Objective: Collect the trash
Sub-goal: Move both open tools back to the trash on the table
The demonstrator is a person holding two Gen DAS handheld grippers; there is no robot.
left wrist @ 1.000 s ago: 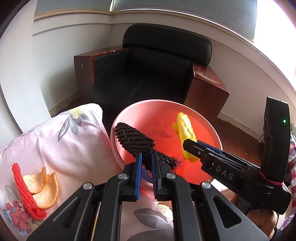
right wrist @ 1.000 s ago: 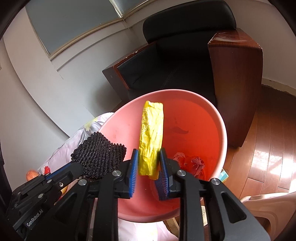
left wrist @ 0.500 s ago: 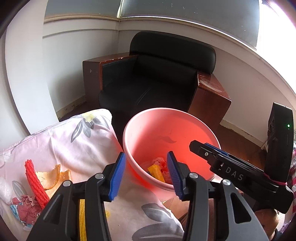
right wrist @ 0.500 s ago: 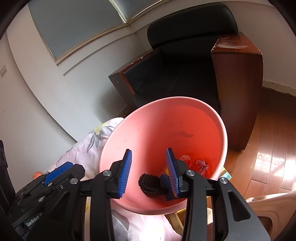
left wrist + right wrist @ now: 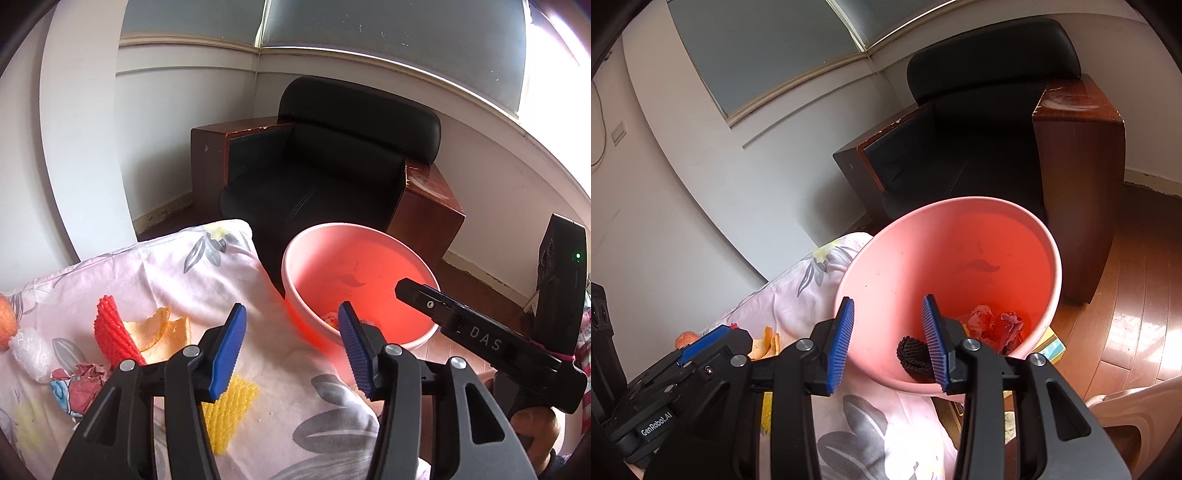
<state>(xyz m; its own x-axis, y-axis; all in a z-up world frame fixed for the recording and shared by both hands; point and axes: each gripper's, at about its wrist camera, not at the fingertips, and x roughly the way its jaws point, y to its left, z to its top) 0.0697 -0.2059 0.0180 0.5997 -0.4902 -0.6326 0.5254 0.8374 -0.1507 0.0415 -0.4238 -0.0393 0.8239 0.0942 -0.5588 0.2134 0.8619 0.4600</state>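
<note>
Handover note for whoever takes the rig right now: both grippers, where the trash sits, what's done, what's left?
Left gripper: open, empty, jaws just opened, above the floral bedding.
Right gripper: open, empty, jaws just opened a little, over the pink bin.
Done: black mesh sleeve and crumpled pink paper lie in the bin.
Left on the bedding: red mesh sleeve, orange peels, yellow mesh sleeve, white foam net, crumpled wrapper.
</note>
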